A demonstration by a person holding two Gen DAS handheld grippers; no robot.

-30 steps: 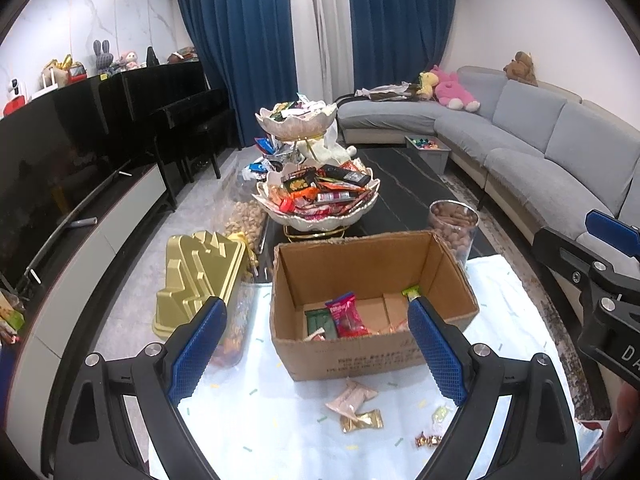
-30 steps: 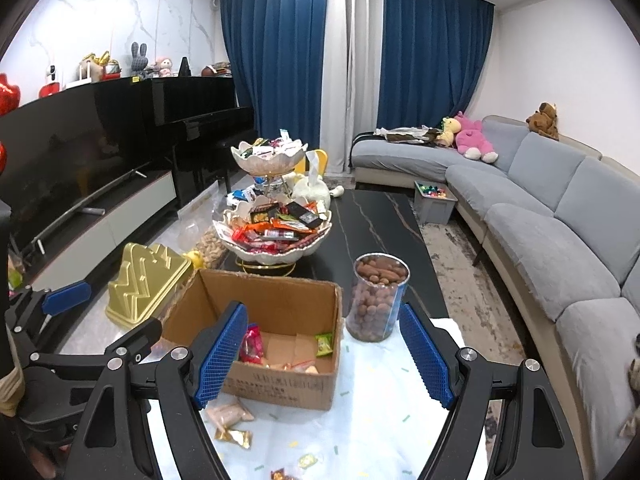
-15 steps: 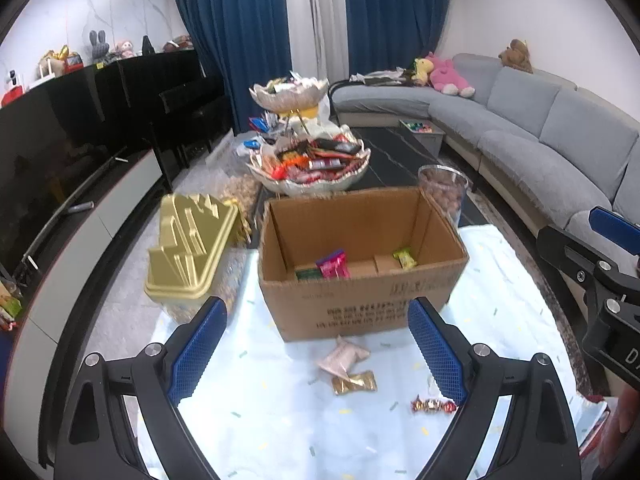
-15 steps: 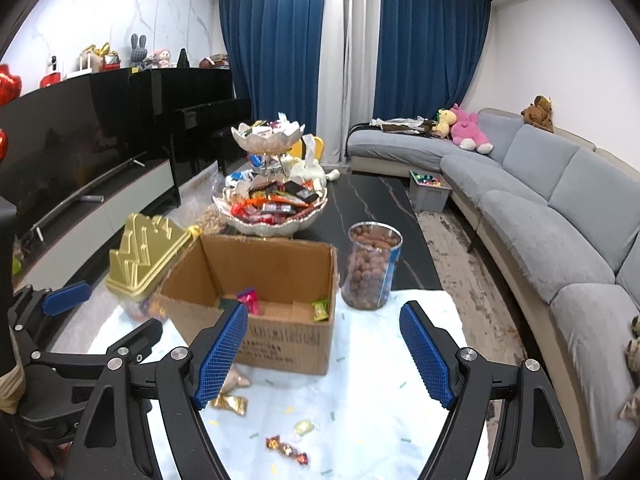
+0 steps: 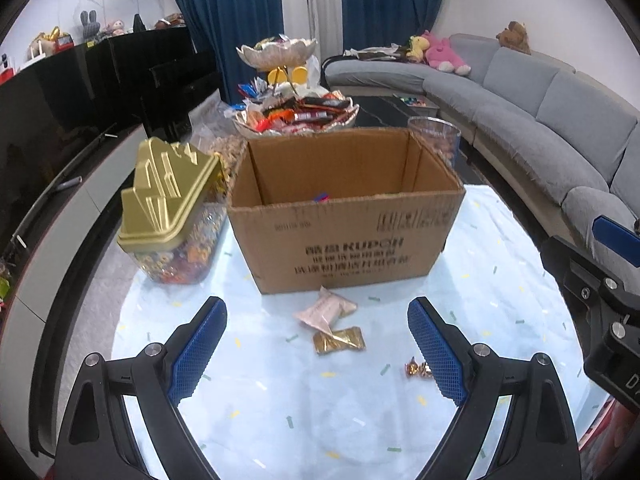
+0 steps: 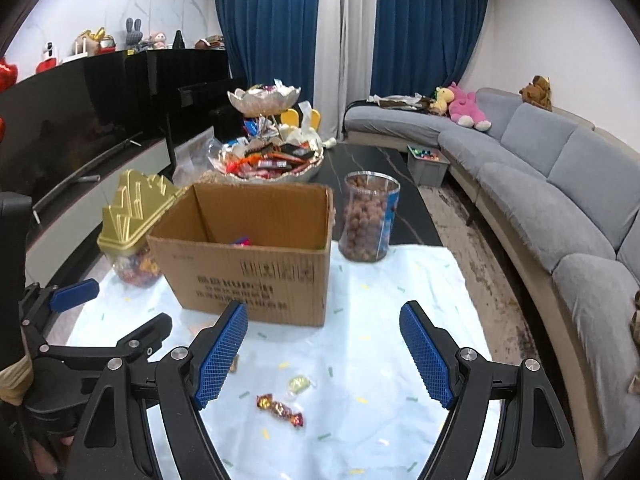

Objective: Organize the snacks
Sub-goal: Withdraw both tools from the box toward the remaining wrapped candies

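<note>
An open cardboard box [image 5: 344, 216] stands on a pale blue cloth [image 5: 280, 400]; it also shows in the right wrist view [image 6: 248, 268], with a few wrapped snacks inside. On the cloth in front of it lie a pink packet [image 5: 326, 309], a gold packet [image 5: 339, 340] and a small red-gold candy [image 5: 417, 369]. The right wrist view shows the red-gold candy [image 6: 280, 409] and a pale green candy [image 6: 299, 383]. My left gripper [image 5: 316, 350] is open and empty above the packets. My right gripper [image 6: 322, 356] is open and empty above the candies.
A gold-lidded candy jar [image 5: 172, 216] stands left of the box. A clear jar of brown balls [image 6: 369, 216] stands to its right. A tiered snack stand [image 6: 268, 152] is behind on the dark table. A grey sofa [image 6: 560, 184] runs along the right.
Both grippers have pulled back and dropped lower, so the box looks farther and I see its front wall more than its inside. Both stay open.
</note>
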